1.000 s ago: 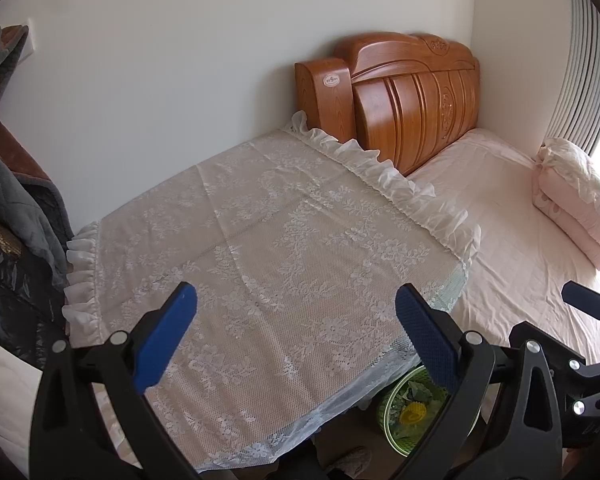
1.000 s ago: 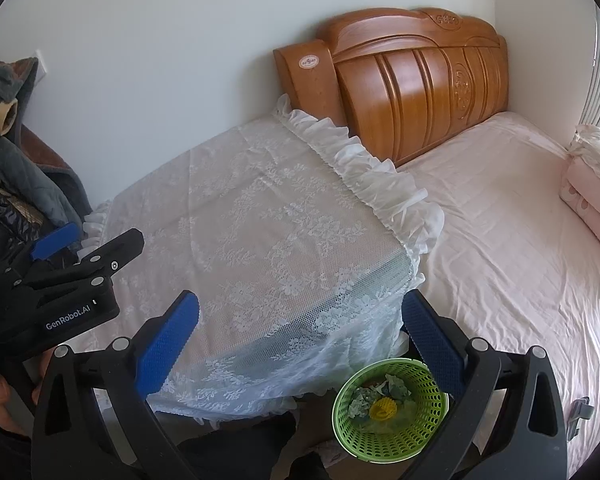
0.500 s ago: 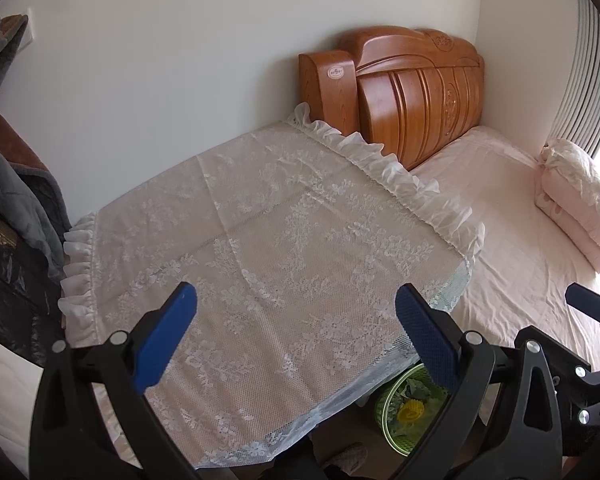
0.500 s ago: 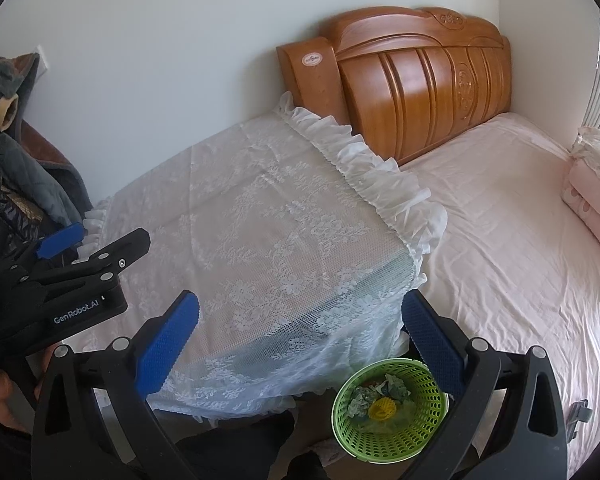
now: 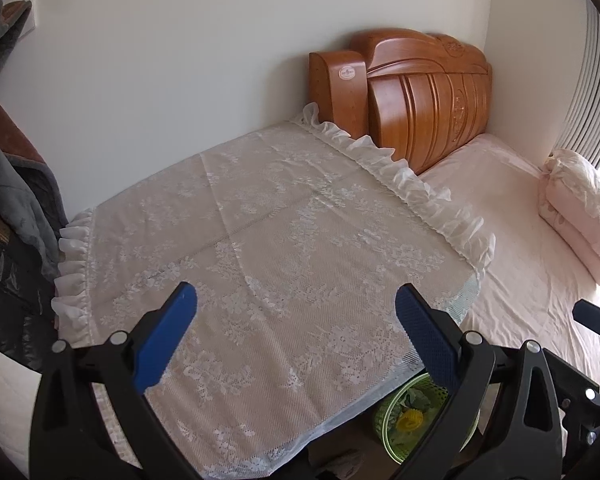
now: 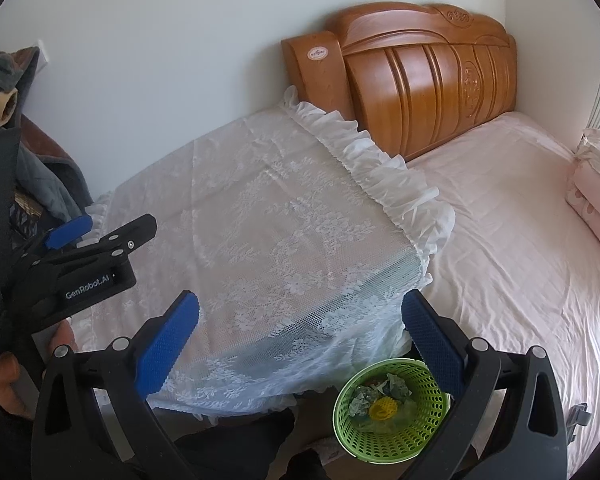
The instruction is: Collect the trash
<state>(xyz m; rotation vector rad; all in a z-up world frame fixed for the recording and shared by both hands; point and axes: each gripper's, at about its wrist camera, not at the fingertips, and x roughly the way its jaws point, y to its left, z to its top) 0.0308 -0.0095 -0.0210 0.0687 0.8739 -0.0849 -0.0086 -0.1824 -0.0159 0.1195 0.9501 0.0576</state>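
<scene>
Right wrist view: we hold the right gripper (image 6: 300,334) wide apart, empty.
Left gripper (image 5: 296,322): spread too, nothing between the pads.
Below us: lace cloth (image 6: 268,232).
Green basket (image 6: 392,410): on the floor beside the bed (image 6: 520,220), crumpled trash (image 6: 382,402) inside.

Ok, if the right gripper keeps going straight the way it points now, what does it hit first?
Most likely the lace cloth over the table: it fills the gap between the open right gripper fingers. The green basket sits lower and to the right, off that line. Depth is uncertain.
</scene>
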